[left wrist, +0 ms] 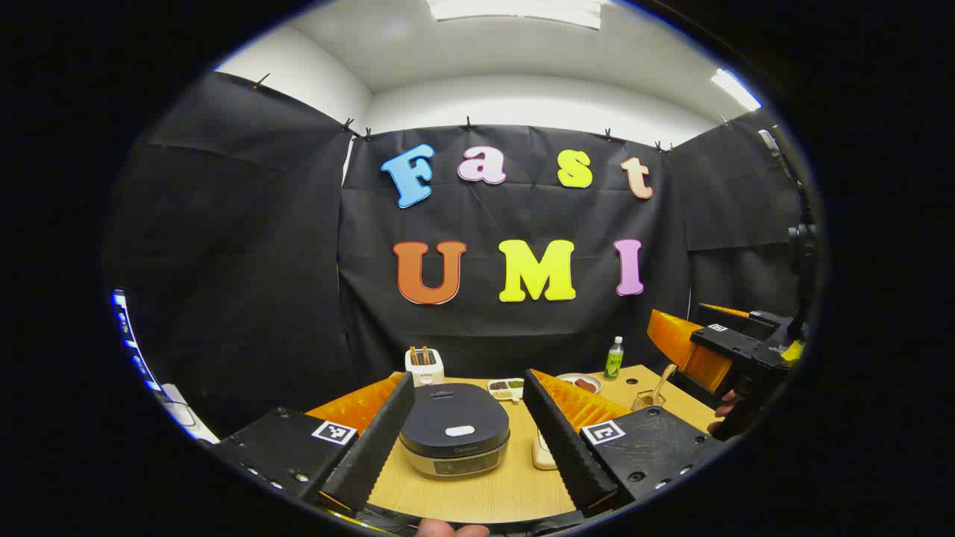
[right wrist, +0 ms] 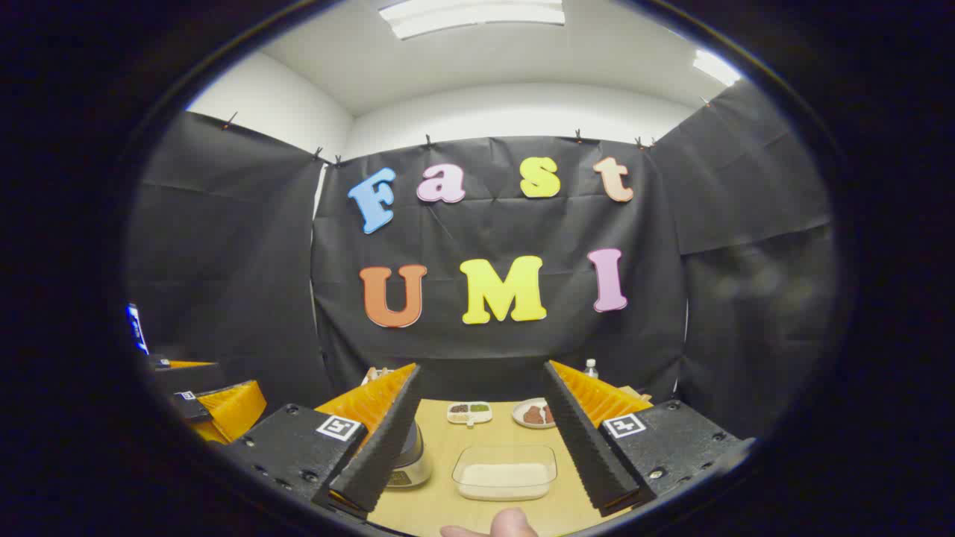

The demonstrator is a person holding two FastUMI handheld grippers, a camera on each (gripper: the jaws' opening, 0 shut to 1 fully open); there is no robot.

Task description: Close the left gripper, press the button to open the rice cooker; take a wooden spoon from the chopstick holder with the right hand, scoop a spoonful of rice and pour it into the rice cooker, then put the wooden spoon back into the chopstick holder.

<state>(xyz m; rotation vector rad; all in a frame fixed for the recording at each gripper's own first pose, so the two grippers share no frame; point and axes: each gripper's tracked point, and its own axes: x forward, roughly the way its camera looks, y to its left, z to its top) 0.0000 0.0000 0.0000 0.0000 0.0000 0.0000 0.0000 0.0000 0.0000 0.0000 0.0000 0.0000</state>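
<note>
So, left gripper view: my left gripper hangs over the table, jaws wide apart.
Rice cooker: framed between my two fingers, lid down, its pale button facing up.
Chopstick holder: beyond my right finger, the wooden spoon leaning in it.
Right gripper view: my right gripper also has its jaws apart, holding nothing.
Rice tray: between my fingers, just ahead.
Step in hand: I judge the very start, lid not yet opened.
Next move: bring the left jaws together, then lower onto the button squarely.
</note>
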